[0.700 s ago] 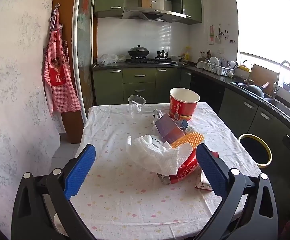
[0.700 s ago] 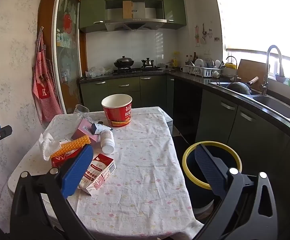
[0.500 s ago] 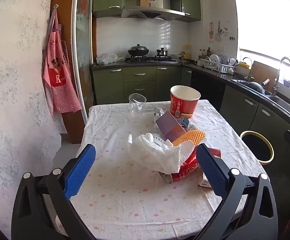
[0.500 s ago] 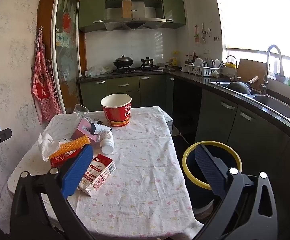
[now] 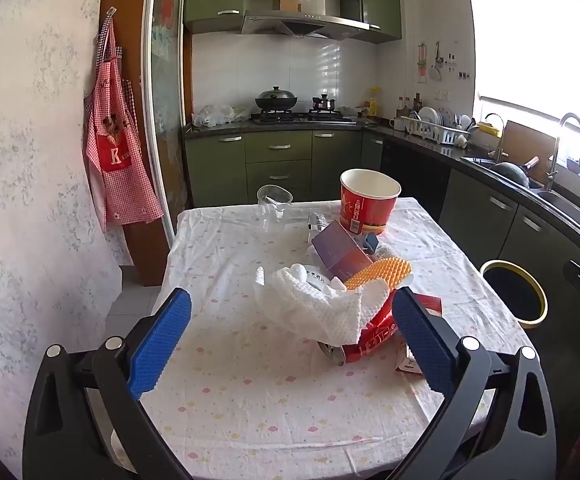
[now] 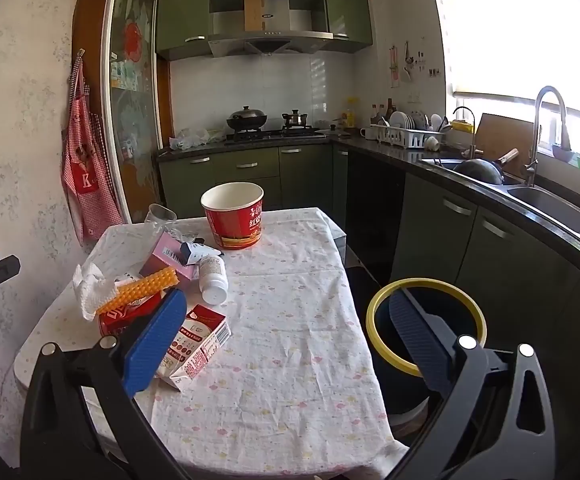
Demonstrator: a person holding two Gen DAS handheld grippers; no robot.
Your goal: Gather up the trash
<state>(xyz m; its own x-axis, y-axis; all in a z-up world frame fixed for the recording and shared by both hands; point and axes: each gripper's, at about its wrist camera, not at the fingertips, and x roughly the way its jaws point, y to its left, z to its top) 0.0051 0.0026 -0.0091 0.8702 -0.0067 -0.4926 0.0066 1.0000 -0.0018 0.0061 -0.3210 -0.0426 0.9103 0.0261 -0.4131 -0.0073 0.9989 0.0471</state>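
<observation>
On the table [image 5: 250,400]: white flowered cloth, trash heaped toward its right side
Bin [image 6: 426,324]: yellow-rimmed, on the floor beside the table
Paper bucket [image 6: 234,220]: red, upright, behind the heap
Heap: white paper towel [image 5: 314,308], purple box [image 5: 340,250], red can [image 5: 366,344], milk carton [image 6: 194,344]
Left gripper [image 5: 290,336]: jaws wide open, empty, over the table
Right gripper [image 6: 290,340]: jaws wide open, empty

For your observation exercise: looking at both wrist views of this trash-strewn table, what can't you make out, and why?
- Left view: red can, mostly under the white paper towel.
- Left view: milk carton, behind the left claw's finger.
- Right view: trash bin interior, dark, claw finger in front.
</observation>
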